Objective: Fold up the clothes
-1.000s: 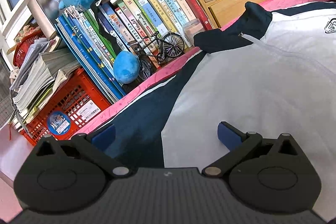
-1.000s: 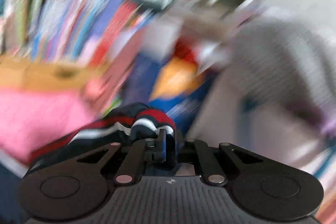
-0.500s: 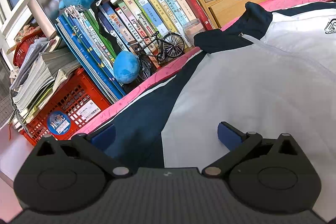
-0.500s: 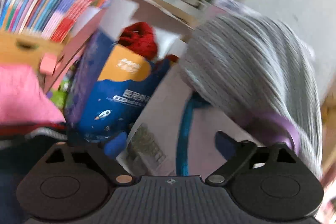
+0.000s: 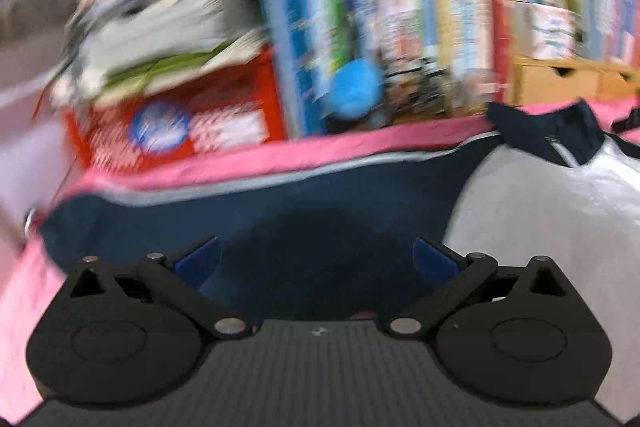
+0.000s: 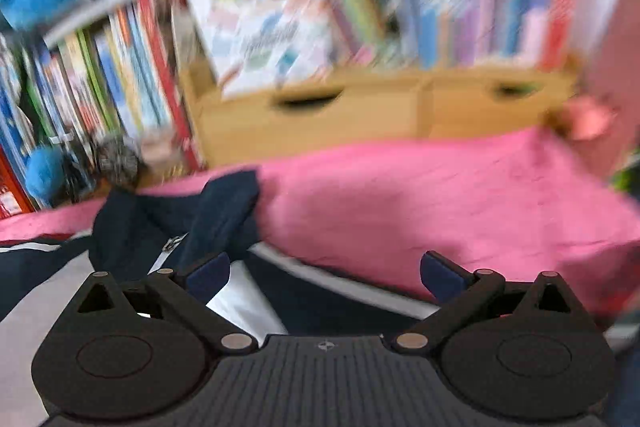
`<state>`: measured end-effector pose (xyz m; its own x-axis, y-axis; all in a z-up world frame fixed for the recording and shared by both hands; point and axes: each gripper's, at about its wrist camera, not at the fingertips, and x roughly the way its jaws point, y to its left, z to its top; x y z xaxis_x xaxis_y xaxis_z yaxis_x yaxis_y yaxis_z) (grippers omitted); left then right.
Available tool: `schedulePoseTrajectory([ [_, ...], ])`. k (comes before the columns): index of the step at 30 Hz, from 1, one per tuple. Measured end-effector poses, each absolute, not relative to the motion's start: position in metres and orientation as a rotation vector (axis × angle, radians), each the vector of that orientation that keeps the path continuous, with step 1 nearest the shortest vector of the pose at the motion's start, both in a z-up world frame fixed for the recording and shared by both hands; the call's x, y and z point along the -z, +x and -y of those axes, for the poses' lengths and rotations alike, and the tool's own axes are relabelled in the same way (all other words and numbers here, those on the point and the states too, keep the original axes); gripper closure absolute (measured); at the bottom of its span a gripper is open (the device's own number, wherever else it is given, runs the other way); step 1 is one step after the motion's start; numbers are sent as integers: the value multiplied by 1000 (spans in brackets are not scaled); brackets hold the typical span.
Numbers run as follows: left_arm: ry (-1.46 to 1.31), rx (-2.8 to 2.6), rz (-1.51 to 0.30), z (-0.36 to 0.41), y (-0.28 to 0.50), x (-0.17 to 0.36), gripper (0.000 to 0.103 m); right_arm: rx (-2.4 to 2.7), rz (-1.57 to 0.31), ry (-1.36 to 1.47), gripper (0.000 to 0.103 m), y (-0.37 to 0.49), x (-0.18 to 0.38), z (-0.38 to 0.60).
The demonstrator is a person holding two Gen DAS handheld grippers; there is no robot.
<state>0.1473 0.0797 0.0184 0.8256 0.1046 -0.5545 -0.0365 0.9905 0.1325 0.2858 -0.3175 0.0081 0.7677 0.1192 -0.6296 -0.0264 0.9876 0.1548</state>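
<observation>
Jacket (image 5: 540, 227) lies flat on the pink desk (image 6: 440, 207), its sleeve stretching sideways under the left tool (image 5: 316, 259), the collar by the right tool (image 6: 326, 273); both are released.

1. The left gripper (image 5: 316, 259) is a matte black body with a ribbed grey top panel bearing a small emblem.
2. Two round black housings flank the panel; angled link arms carry silver pivot screws.
3. Its fingertips (image 5: 198, 261) wear blue pads.
4. The right gripper (image 6: 325, 271) is built alike: black casing, triangular cut-outs, silver screws, blue-padded fingertips (image 6: 208, 273) and a ribbed centre plate.
</observation>
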Motion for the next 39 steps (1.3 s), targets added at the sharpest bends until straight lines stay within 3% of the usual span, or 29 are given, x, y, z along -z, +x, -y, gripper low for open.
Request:
schedulePoseTrajectory([
  [2,87,-163,-592,-109,144,-19,0,-102,-743,149,4,314,10,296],
  [3,72,-207,-590,-124,143,-19,0,-87,-752,123,14,323,17,285],
  [4,56,-251,-588,-139,141,-19,0,-62,-726,77,57,324,19,273],
  [5,41,-295,-586,-154,140,-19,0,-39,-703,36,82,325,19,263],
  [8,-18,-458,-566,-205,139,-22,0,3,-661,-20,94,335,3,241],
  [16,-456,-574,-523,-361,167,-17,0,70,-683,-32,93,349,7,231],
  [24,-321,-651,-630,-375,215,19,2,100,-675,-85,88,337,10,218],
  [25,-270,-687,-649,-371,223,20,17,101,-674,-90,88,336,10,217],
  [26,-262,-679,-635,-368,225,17,55,102,-674,-94,88,335,10,216],
  [27,-253,-671,-621,-365,227,14,71,98,-674,-98,88,334,10,216],
  [29,-219,-690,-602,-357,231,9,84,88,-679,-102,88,332,9,215],
  [32,-122,-731,-532,-341,224,3,89,69,-683,-90,88,329,6,217],
  [39,156,-855,-237,-308,195,-43,89,10,-680,-72,86,323,-5,215],
])
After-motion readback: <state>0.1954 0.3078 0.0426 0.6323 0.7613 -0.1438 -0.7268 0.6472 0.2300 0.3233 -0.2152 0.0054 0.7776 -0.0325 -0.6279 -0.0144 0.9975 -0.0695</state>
